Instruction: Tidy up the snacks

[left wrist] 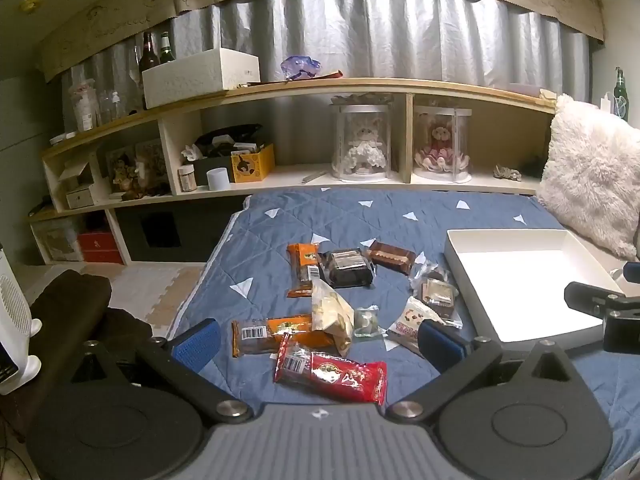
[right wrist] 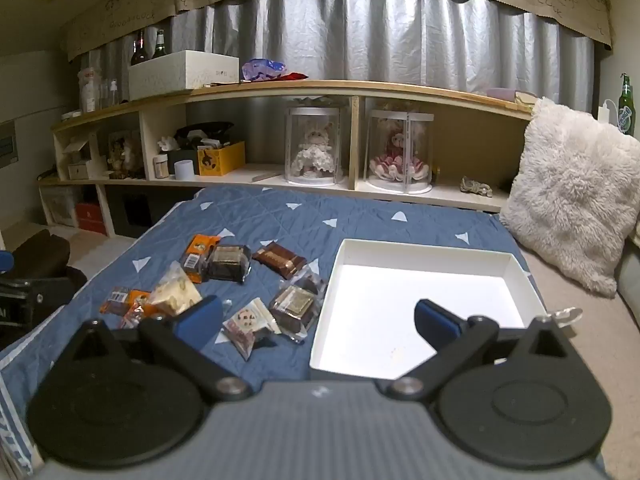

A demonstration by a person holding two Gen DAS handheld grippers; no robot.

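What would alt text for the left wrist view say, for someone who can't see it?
An open left gripper hovers over wrapped snacks scattered on a blue quilted bedspread, nearest a red foil packet. An empty white rectangular tray sits to their right, with wooden shelves behind.

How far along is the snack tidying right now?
Nothing looks done: the white tray holds no snacks. Nothing is in hand either; the left gripper and right gripper are both open. All the snacks remain scattered on the blue quilt.
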